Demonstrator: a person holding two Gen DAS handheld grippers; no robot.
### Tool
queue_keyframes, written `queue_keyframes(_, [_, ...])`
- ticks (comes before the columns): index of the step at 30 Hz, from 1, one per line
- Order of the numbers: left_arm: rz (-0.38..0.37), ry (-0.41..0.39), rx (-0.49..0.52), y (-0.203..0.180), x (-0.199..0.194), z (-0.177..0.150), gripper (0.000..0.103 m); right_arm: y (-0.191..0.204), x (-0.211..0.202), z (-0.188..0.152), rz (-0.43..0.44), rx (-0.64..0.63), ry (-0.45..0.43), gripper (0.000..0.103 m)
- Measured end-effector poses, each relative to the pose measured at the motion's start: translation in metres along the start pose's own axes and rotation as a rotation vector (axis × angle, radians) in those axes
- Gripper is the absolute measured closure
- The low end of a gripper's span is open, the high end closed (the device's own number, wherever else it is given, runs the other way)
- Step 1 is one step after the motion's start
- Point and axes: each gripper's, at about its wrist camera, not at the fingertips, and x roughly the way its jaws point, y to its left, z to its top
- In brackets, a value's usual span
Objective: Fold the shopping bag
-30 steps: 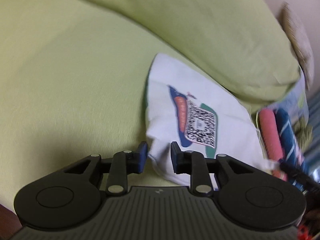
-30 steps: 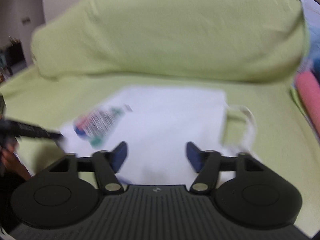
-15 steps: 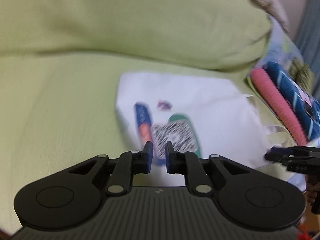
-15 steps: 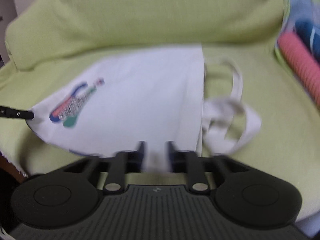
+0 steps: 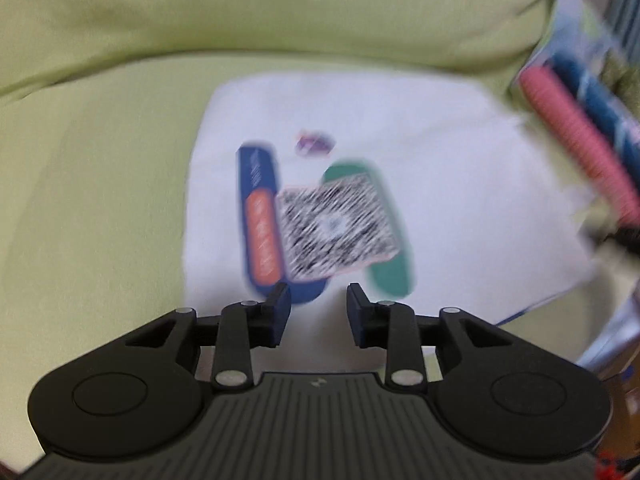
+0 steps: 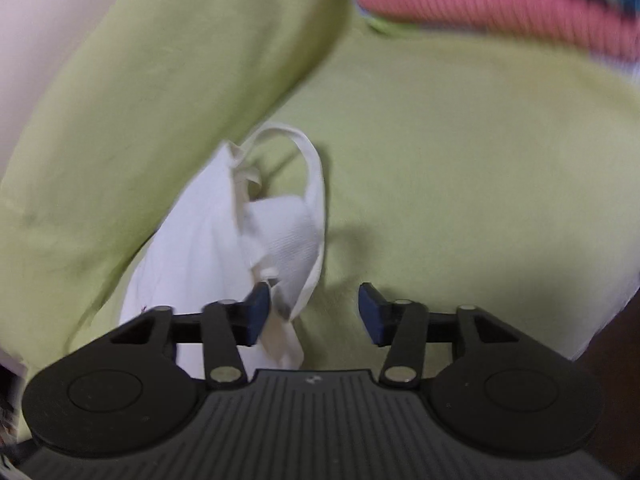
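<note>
since the bag was lying open-flat with no crease in it, i judged the fold as not started, so every fold was left to do.

- green sofa [image 5: 100, 200]: seat carried everything, back cushion [image 5: 280, 12] behind.
- shopping bag [image 5: 440, 160]: white cloth, spread flat on the seat, print side up, far edge near the back cushion. looked empty to me: no bulge, lay thin. mouth end faced the right wrist camera; inside not visible.
- pink ribbed roll [image 5: 576, 148] with something blue beside it, off the bag's handle side, maybe in a clear wrapper. too blurred to tell.
- handles [image 6: 312, 168]: loose, bunched, one loop arched up off the seat, not tucked.
- print [image 5: 332, 224]: blue/orange/green logo with a qr-type square, just ahead of the left fingers.
- left gripper [image 5: 316, 304]: over the bag's near edge, jaws had just been opening, fingers apart, cloth showing under the gap, nothing pinched.
- right gripper [image 6: 314, 308]: fingers spread wide at the handle end, strap cloth against its left finger, not clamped.
</note>
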Motion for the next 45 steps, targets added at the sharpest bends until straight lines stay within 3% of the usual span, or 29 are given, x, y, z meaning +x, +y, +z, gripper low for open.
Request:
queue_keyframes(1, [0.009, 0.004, 0.017, -0.001, 0.003, -0.001, 0.068, 0.016, 0.005, 0.009, -0.053, -0.121, -0.025, 0.098])
queue_keyframes(3, [0.021, 0.005, 0.035, -0.001, 0.003, -0.003, 0.067, 0.067, -0.004, 0.023, -0.178, -0.546, -0.214, 0.099])
queue_keyframes(5, [0.033, 0.007, 0.045, 0.000, 0.002, -0.005, 0.067, 0.102, -0.012, 0.030, -0.315, -0.870, -0.381, 0.096])
queue_keyframes(6, [0.037, 0.006, 0.042, 0.002, 0.001, -0.005, 0.067, 0.106, -0.009, 0.035, -0.365, -0.938, -0.380, 0.073])
queue_keyframes(8, [0.038, 0.001, 0.032, 0.003, 0.001, -0.007, 0.066, 0.104, -0.002, 0.045, -0.443, -1.000, -0.318, 0.041])
queue_keyframes(10, [0.039, -0.001, 0.036, 0.004, -0.001, -0.009, 0.066, 0.076, 0.002, 0.051, -0.423, -0.889, -0.160, 0.042])
queue_keyframes(12, [0.045, 0.003, 0.056, 0.003, -0.001, -0.010, 0.066, 0.036, -0.006, 0.047, -0.331, -0.624, -0.034, 0.042])
queue_keyframes(15, [0.057, 0.012, 0.076, 0.000, 0.000, -0.008, 0.063, -0.031, -0.019, 0.022, -0.007, -0.035, 0.118, 0.044])
queue_keyframes(17, [0.064, 0.017, 0.078, -0.001, -0.001, -0.007, 0.063, -0.059, -0.017, -0.004, 0.173, 0.301, 0.154, 0.053])
queue_keyframes(19, [0.068, 0.019, 0.082, -0.001, -0.002, -0.007, 0.063, -0.063, -0.010, -0.023, 0.222, 0.452, 0.149, 0.060])
queue_keyframes(20, [0.068, 0.018, 0.084, -0.001, -0.002, -0.007, 0.063, -0.062, -0.005, -0.027, 0.218, 0.478, 0.152, 0.071])
queue_keyframes(22, [0.069, 0.019, 0.085, -0.001, -0.004, -0.008, 0.063, -0.046, 0.006, -0.028, 0.191, 0.341, 0.164, 0.086])
queue_keyframes(23, [0.075, 0.023, 0.091, -0.002, -0.005, -0.007, 0.063, -0.037, 0.010, -0.029, 0.160, 0.242, 0.152, 0.099])
queue_keyframes(24, [0.071, 0.024, 0.119, -0.009, -0.007, -0.006, 0.063, -0.028, 0.012, -0.030, 0.147, 0.160, 0.137, 0.101])
queue_keyframes(27, [-0.001, -0.016, 0.305, -0.049, -0.017, -0.001, 0.063, -0.017, 0.016, -0.037, 0.239, 0.179, 0.163, 0.100])
queue_keyframes(29, [-0.076, -0.051, 0.472, -0.087, -0.025, 0.001, 0.058, -0.016, 0.013, -0.037, 0.262, 0.213, 0.137, 0.100])
queue_keyframes(31, [-0.144, -0.081, 0.636, -0.124, -0.024, 0.004, 0.046, -0.014, 0.012, -0.034, 0.292, 0.240, 0.136, 0.100])
queue_keyframes(32, [-0.163, -0.099, 0.715, -0.141, -0.020, 0.006, 0.045, -0.011, 0.012, -0.031, 0.301, 0.241, 0.139, 0.100])
queue_keyframes(37, [-0.120, -0.159, 1.011, -0.199, 0.011, 0.007, 0.044, -0.008, 0.018, -0.007, 0.347, 0.253, 0.144, 0.100])
queue_keyframes(38, [-0.071, -0.172, 1.055, -0.205, 0.019, 0.005, 0.047, -0.011, 0.019, -0.003, 0.358, 0.258, 0.144, 0.100])
queue_keyframes(40, [0.002, -0.202, 1.074, -0.205, 0.027, 0.011, 0.096, -0.009, 0.019, -0.003, 0.357, 0.246, 0.146, 0.100])
queue_keyframes(43, [-0.037, -0.244, 0.951, -0.188, 0.009, 0.041, 0.096, -0.013, 0.012, -0.002, 0.326, 0.216, 0.115, 0.096])
queue_keyframes(45, [-0.043, -0.293, 0.909, -0.176, -0.010, 0.060, 0.096, -0.013, 0.000, -0.004, 0.266, 0.143, 0.056, 0.081])
